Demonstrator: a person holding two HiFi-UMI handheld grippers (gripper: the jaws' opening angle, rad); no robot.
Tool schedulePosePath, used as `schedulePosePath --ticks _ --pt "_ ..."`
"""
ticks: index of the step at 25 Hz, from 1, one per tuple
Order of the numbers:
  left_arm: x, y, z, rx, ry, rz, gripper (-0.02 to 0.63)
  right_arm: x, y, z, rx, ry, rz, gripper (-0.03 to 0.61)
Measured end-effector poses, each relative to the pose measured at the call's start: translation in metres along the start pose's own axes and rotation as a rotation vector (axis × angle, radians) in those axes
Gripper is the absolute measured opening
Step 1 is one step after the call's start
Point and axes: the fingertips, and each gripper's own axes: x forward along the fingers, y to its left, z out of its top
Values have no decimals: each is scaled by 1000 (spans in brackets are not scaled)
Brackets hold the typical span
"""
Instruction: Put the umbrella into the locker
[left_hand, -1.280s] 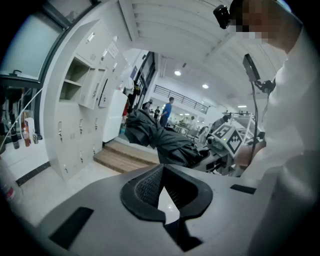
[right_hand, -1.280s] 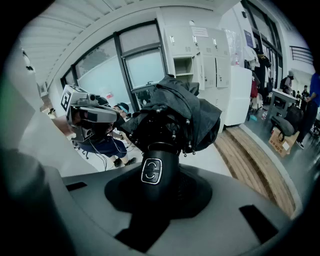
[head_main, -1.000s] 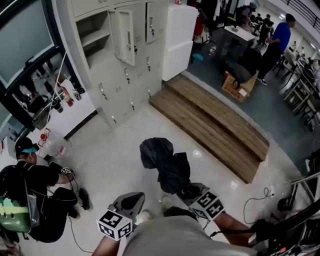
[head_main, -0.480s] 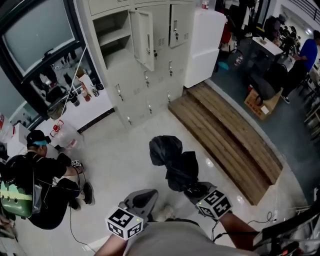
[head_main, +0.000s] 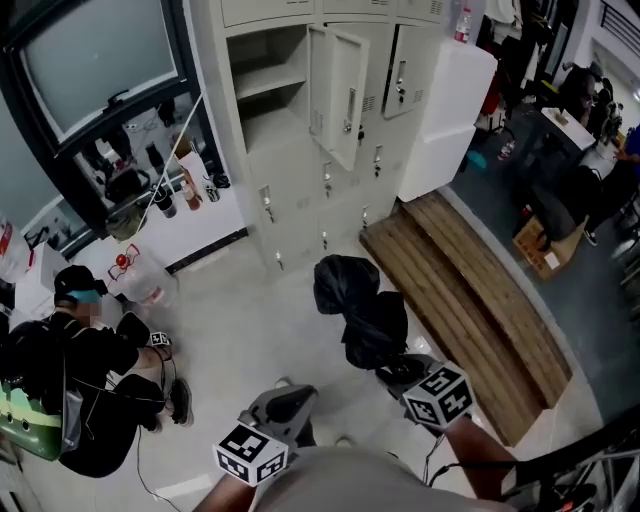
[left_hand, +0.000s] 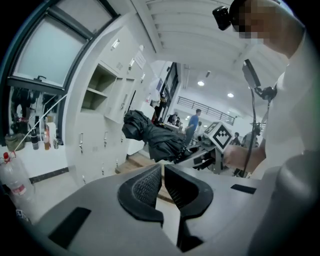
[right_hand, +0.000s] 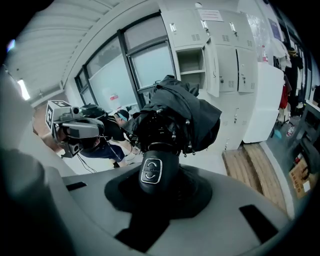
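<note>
Black folded umbrella (head_main: 360, 310) carried in front of the grey locker (head_main: 262, 150) bank, seen from above.
The umbrella's handle (right_hand: 152, 172) is clamped between the jaws of the right gripper (head_main: 398, 372), which is held low at the lower right and aimed toward the locker, so that the crumpled canopy is raised above the pale floor (head_main: 240, 320), well apart from the locker. The left gripper (head_main: 287, 402) is held beside it, its jaws drawn together with nothing between them. One locker door (head_main: 340, 95) is swung open beside an open shelved compartment (head_main: 265, 80). A wooden platform (head_main: 470, 290) is laid along the floor's right edge, below a white cabinet (head_main: 450, 110). A person (head_main: 80, 400) is seated on the floor at its left edge.
</note>
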Motion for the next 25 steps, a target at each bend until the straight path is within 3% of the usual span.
schedulePosePath --ticks 6,11,25 --pt "9 93 64 69 15 -53 11 65 -35 114 -12 -19 -48 104" --pt "6 156 96 117 26 -96 11 119 -60 191 12 -43 -66 104" --pt "24 276 158 65 -18 -29 11 266 -172 350 -30 -16 -103 104"
